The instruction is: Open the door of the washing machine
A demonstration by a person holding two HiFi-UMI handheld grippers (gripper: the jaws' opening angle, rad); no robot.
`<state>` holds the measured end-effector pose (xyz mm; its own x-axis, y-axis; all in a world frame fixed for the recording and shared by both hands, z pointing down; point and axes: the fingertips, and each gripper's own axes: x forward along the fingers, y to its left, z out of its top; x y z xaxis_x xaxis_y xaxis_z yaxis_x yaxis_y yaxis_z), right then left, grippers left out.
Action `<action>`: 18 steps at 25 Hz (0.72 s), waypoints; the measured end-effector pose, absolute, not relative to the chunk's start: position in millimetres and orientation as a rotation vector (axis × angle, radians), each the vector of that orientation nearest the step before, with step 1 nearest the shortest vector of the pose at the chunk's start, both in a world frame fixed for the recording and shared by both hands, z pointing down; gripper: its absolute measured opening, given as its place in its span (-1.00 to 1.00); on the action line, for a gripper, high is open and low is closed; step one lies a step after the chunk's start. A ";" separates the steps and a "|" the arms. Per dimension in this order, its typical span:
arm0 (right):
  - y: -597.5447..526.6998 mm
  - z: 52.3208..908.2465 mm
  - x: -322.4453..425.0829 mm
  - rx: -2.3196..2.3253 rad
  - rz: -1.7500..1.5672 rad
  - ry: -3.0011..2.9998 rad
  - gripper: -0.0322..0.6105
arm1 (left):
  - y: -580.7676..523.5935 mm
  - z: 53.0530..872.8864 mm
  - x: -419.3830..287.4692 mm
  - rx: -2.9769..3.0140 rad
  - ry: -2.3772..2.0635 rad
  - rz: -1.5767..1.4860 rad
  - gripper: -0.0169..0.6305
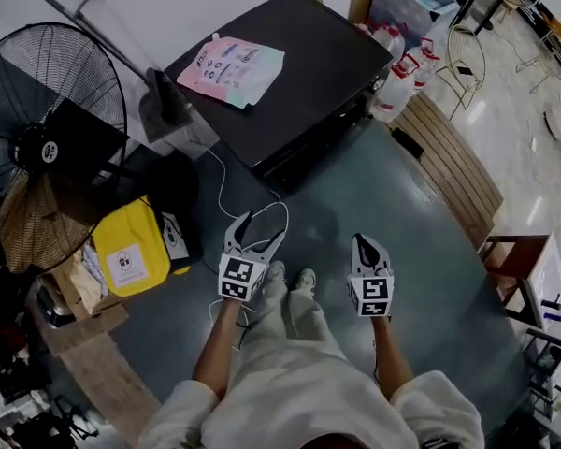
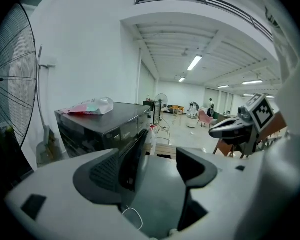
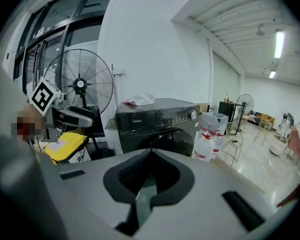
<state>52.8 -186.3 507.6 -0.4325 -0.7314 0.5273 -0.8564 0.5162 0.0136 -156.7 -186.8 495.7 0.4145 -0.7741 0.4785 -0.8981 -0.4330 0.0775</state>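
The black front-loading washing machine [image 1: 290,73] stands ahead of me with a pink and blue pouch [image 1: 231,69] lying on its top. Its front door [image 3: 174,136] looks closed. My left gripper [image 1: 264,226] is open with nothing between its jaws, held low over the grey floor a good way short of the machine. In the left gripper view the machine [image 2: 102,129] lies beyond the left jaw of that gripper [image 2: 162,156]. My right gripper [image 1: 360,241] is shut and empty, beside the left one; its closed jaws [image 3: 150,153] point at the machine's front [image 3: 157,121].
A large standing fan [image 1: 51,148] and a yellow bag [image 1: 136,246] are to the left. A white cable [image 1: 226,190] runs across the floor toward the machine. Water bottles [image 1: 402,73] and a wooden slatted platform [image 1: 453,166] lie to its right. A wooden chair [image 1: 519,269] stands at right.
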 end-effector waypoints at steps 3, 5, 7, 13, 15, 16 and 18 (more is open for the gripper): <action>-191.2 524.2 50.7 1.313 0.376 -2.260 -0.90 | -199.9 514.8 -158.7 2.358 -1.412 0.546 0.09; -195.2 535.8 51.0 1.335 0.388 -2.235 -0.90 | -207.7 529.1 -159.2 2.363 -1.388 0.557 0.09; -199.1 547.4 51.1 1.356 0.399 -2.212 -0.90 | -213.9 543.5 -159.1 2.367 -1.365 0.566 0.09; -205.2 583.5 40.0 1.375 0.431 -2.182 -0.90 | -229.8 586.4 -156.3 2.381 -1.302 0.592 0.09; -204.4 598.0 36.2 1.368 0.445 -2.175 -0.90 | -234.5 602.2 -154.7 2.378 -1.294 0.595 0.09; -203.4 605.1 34.1 1.364 0.453 -2.170 -0.90 | -236.5 609.7 -154.1 2.374 -1.290 0.592 0.09; -202.4 619.2 30.8 1.359 0.465 -2.164 -0.90 | -241.5 624.3 -152.4 2.370 -1.282 0.587 0.09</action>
